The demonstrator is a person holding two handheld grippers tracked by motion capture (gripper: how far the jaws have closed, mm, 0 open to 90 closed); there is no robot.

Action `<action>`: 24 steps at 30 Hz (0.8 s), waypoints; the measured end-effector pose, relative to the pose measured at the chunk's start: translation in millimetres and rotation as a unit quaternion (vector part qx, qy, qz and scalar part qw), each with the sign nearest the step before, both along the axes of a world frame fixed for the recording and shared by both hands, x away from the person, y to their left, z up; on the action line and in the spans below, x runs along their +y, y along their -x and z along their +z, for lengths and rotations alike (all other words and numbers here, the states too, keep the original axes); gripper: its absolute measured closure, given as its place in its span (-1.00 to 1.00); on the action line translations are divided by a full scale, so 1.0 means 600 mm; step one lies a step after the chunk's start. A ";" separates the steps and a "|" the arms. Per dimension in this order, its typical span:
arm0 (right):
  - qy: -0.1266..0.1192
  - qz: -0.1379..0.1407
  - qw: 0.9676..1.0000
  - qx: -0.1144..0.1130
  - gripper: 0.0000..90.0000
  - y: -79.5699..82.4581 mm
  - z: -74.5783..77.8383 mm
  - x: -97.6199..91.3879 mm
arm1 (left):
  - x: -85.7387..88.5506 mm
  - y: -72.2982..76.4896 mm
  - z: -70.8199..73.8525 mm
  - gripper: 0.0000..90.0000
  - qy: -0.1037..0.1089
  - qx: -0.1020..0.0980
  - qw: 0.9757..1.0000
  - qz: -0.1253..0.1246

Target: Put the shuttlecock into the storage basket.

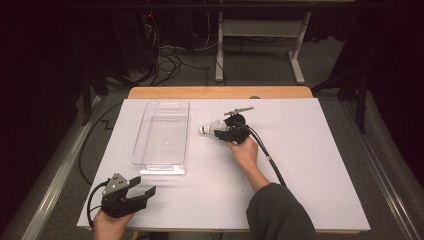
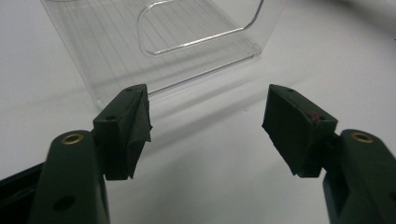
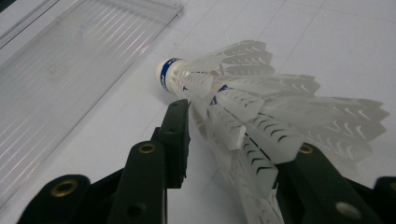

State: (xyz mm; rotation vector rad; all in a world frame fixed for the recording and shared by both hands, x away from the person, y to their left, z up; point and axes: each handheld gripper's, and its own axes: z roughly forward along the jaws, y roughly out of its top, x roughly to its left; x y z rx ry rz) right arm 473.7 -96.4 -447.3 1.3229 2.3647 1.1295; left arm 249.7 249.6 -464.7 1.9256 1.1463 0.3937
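Observation:
A white feather shuttlecock point(image 1: 210, 128) with a blue band on its cork lies on the white table, cork pointing left toward the clear plastic tray point(image 1: 186, 135). My right gripper point(image 1: 221, 132) is at mid-table with the skirt between its jaws. In the right gripper view the shuttlecock point(image 3: 233, 102) lies between the two black jaws of the right gripper point(image 3: 238, 135). Its left jaw stands close beside the feathers, and feathers spill over and hide the right pad. My left gripper point(image 1: 144, 185) rests at the front left, open and empty. The left gripper point(image 2: 205, 121) faces the tray's near end point(image 2: 116, 42).
The empty tray point(image 3: 70, 70) lies lengthwise left of centre. A cable point(image 1: 267, 155) trails from the right gripper along the forearm. White tabletop point(image 1: 310, 160) spreads to the right and front. Table legs and loose cables lie on the floor behind.

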 end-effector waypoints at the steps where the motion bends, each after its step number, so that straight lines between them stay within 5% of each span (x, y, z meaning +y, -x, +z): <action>1: -0.002 0.000 1.000 0.000 0.47 0.000 0.001 0.000 | 0.000 0.000 0.000 -0.27 0.000 0.000 1.000 0.000; 24: 0.006 0.008 1.000 -0.002 0.92 0.005 0.011 0.000 | 0.000 0.000 0.000 -0.27 -0.001 0.000 1.000 0.000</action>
